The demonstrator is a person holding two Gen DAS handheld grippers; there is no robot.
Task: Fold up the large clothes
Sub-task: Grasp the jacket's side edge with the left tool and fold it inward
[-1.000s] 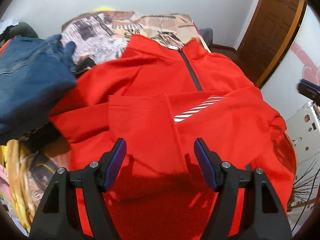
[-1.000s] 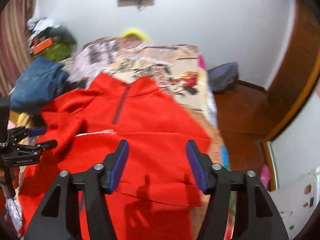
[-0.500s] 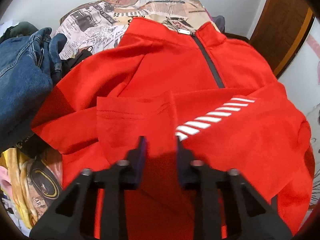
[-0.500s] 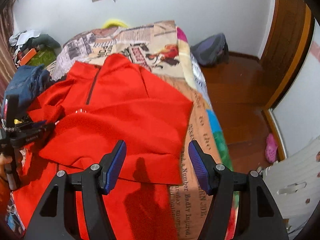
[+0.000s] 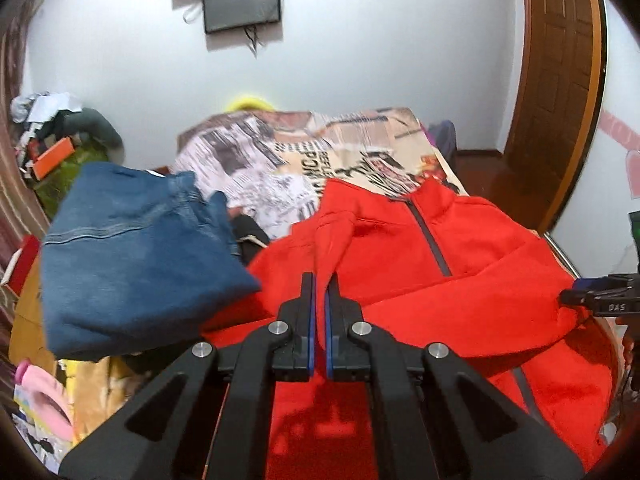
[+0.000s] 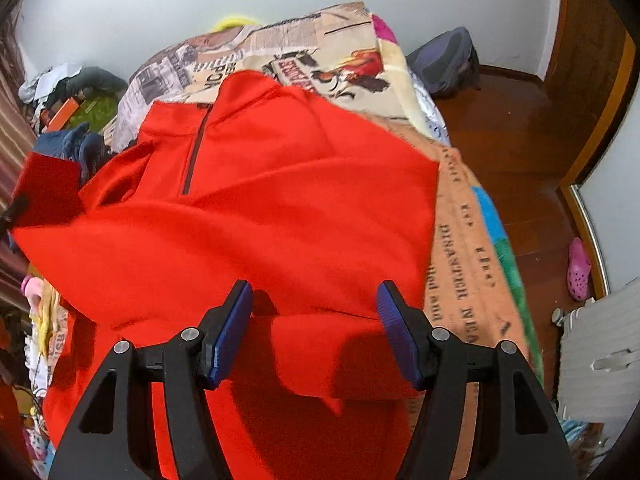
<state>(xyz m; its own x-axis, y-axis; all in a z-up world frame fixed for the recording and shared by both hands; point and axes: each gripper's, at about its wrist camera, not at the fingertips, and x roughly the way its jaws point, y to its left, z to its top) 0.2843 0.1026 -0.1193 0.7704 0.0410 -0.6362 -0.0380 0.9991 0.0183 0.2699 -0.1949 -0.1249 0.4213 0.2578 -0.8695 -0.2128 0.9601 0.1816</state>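
Bed: I see a newspaper-print bedspread [image 5: 280, 168] covering it.
Jeans: I see folded blue jeans [image 5: 132, 252] on the bed's left side in my left view.
Wall: a dark screen [image 5: 242, 2] is mounted high on the white wall.
Door: a brown wooden door [image 5: 560, 80] stands at right.
Floor: I spot a pink clog [image 6: 579, 269] on the wood floor [image 6: 520, 128] and a dark bag [image 6: 448, 60] by the wall.
Corner: a heap of clutter [image 5: 60, 132] at far left.

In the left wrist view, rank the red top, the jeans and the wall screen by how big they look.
1. Red top: largest.
2. Jeans: clearly smaller, though near the camera.
3. Wall screen: looks smallest, but it hangs far off, so its true size is unsure.
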